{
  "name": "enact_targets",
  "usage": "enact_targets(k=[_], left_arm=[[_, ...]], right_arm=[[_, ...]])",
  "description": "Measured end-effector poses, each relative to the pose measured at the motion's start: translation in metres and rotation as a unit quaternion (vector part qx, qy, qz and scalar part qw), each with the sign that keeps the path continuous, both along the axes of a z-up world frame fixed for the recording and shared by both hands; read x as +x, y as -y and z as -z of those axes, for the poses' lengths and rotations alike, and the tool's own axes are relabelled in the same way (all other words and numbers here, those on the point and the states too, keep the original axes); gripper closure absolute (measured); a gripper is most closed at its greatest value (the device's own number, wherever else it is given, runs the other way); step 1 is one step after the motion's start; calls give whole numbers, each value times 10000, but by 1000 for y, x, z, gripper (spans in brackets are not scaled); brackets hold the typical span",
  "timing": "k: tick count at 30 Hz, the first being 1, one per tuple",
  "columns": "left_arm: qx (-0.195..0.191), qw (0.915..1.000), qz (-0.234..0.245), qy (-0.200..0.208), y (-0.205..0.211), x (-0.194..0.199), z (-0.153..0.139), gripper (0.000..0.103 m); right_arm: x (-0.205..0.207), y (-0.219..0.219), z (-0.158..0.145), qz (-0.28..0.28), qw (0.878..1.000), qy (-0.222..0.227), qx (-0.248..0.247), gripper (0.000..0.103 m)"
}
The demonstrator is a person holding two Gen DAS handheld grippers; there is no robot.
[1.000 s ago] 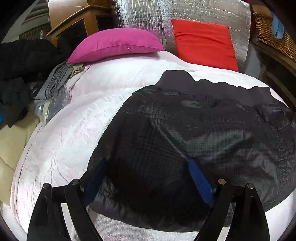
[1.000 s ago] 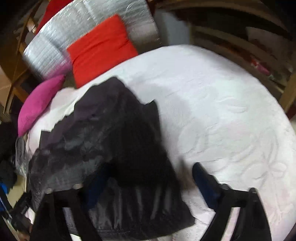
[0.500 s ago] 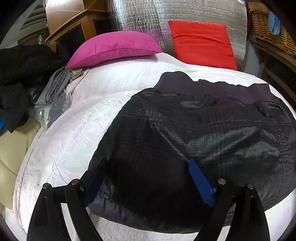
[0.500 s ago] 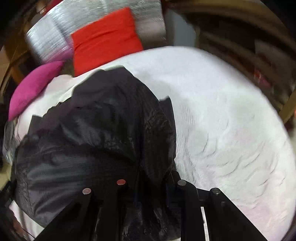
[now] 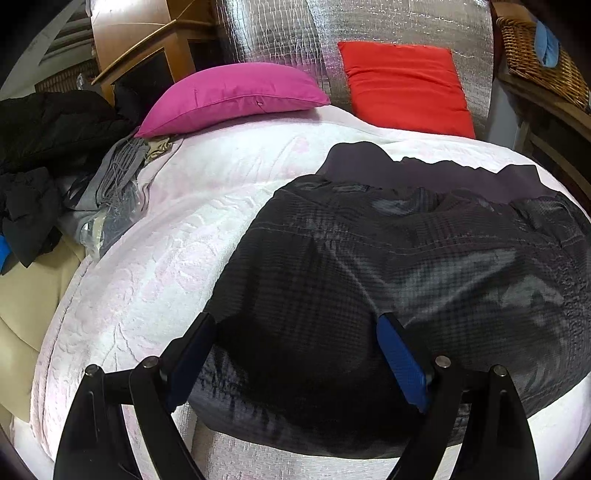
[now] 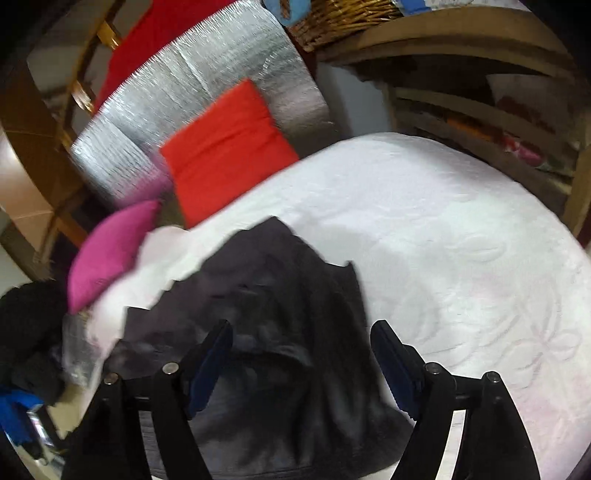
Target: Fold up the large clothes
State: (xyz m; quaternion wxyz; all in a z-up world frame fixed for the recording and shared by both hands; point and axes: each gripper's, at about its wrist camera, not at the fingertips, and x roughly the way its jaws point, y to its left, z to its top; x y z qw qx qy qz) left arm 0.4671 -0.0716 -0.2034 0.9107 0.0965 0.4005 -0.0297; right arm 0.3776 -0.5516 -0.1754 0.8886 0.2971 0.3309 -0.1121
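A large black jacket [image 5: 388, 280] of shiny ripstop fabric lies bunched on a white quilted bed [image 5: 155, 266]. My left gripper [image 5: 295, 354] hovers open just above the jacket's near left part, with fabric below its blue pads and nothing pinched. In the right wrist view the same jacket [image 6: 266, 332] spreads under my right gripper [image 6: 301, 363], whose jaws are opening. Cloth lies beneath and between the fingers, but the pads do not press on it. That view is blurred by motion.
A magenta pillow [image 5: 232, 98] and a red cushion [image 5: 402, 85] lean on a silver foil panel [image 5: 332, 33] at the bed's head. Dark and grey clothes [image 5: 48, 166] pile up at the left edge. A wicker basket [image 5: 535, 55] and wooden shelves [image 6: 480, 122] stand at the right.
The right gripper shut on the jacket's edge half a second ago, then spread its jaws, let the cloth go and rose. The left gripper stayed still and open.
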Motion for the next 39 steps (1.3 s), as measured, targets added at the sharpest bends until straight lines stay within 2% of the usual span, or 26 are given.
enact_targets(k=[3, 9, 12, 16, 18, 19, 23, 24, 27, 29, 34, 38, 39], left_arm=[[-23, 10000, -29, -6, -1, 1, -1, 14], [-75, 9998, -141, -79, -3, 7, 1, 13], [-120, 9996, -192, -160, -5, 12, 3, 10], [-191, 9992, 50, -335, 0, 14, 7, 9], [-271, 9988, 193, -352, 3, 12, 7, 9], [-278, 9987, 245, -340, 3, 10, 7, 9], [-139, 9990, 314, -277, 6, 10, 10, 12], [-146, 9992, 278, -262, 6, 10, 10, 14], [-126, 9995, 167, -243, 3, 13, 9, 14], [-133, 9994, 103, -317, 1, 15, 7, 14], [-136, 9994, 112, -284, -11, 16, -6, 14], [-689, 9965, -44, -478, -42, 27, -9, 14], [-955, 9939, -127, -546, -52, 31, -10, 14]], right_arm=[[9, -24, -6, -324, 9987, -10, -403, 23], [34, -65, -10, -894, 9936, -172, -667, 23], [48, -78, -1, -1211, 9898, -377, -644, 23], [63, -104, 17, -1637, 9829, -704, -475, 23], [70, -117, 31, -1737, 9793, -903, -507, 17], [73, -125, 37, -1741, 9783, -934, -627, 13], [77, -149, 41, -1824, 9674, -1093, -1377, 13], [77, -148, 38, -1836, 9680, -1043, -1356, 13], [65, -126, 24, -1534, 9819, -621, -919, 13], [59, -109, 15, -1423, 9866, -474, -647, 13], [41, -64, 2, -980, 9936, -275, -482, 13], [32, -22, 12, -692, 9970, -336, 60, 13], [30, -13, 15, -624, 9973, -341, 188, 13]])
